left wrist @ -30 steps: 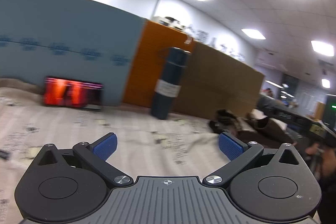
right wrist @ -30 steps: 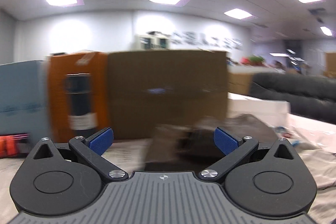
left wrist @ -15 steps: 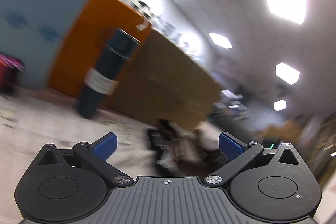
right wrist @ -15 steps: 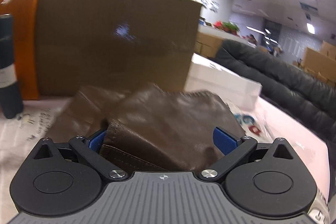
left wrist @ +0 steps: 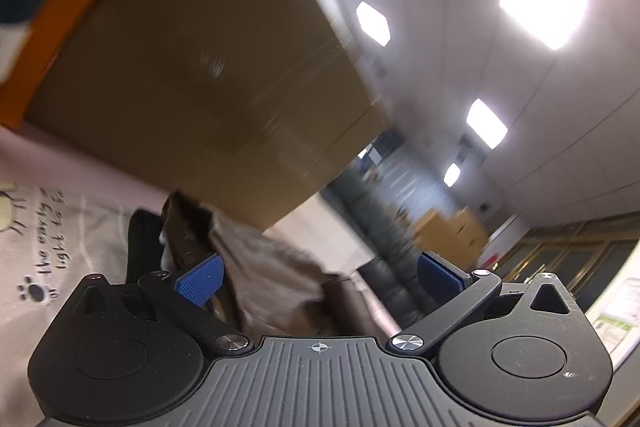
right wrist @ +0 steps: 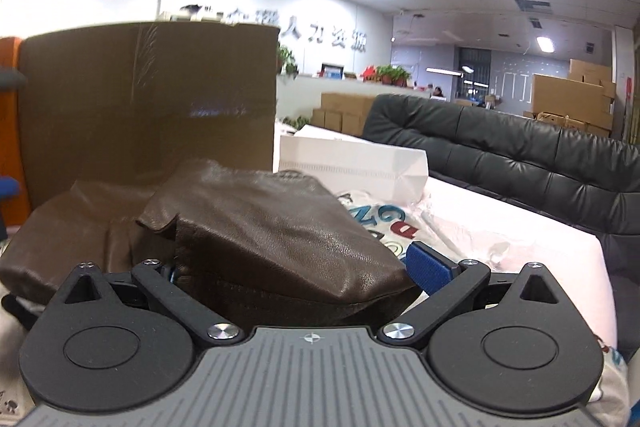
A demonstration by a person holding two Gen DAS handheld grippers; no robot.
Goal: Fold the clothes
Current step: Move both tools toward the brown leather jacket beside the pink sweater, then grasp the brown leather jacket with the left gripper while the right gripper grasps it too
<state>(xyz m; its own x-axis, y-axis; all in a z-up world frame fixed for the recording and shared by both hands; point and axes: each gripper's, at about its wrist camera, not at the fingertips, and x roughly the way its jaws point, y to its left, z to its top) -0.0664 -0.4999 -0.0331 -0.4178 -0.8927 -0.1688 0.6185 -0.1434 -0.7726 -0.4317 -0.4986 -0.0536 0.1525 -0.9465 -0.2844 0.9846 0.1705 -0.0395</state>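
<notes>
the right gripper (right wrist: 292, 273), blue pads spread wide, straddles a crumpled dark brown leather garment (right wrist: 256, 227) without clamping it. the garment is heaped on the printed cloth-covered surface (right wrist: 500, 243), at the foot of a big brown cardboard box (right wrist: 148, 99). the left gripper (left wrist: 318, 277) tilts in over the same heap, released too, its blurred brown folds between the fingers.

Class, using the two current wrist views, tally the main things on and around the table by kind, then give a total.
Brown leather garment: 1
Large cardboard box: 1
White paper bag: 1
Black sofa: 1
Gripper, left gripper and right gripper: 2
Total: 6
</notes>
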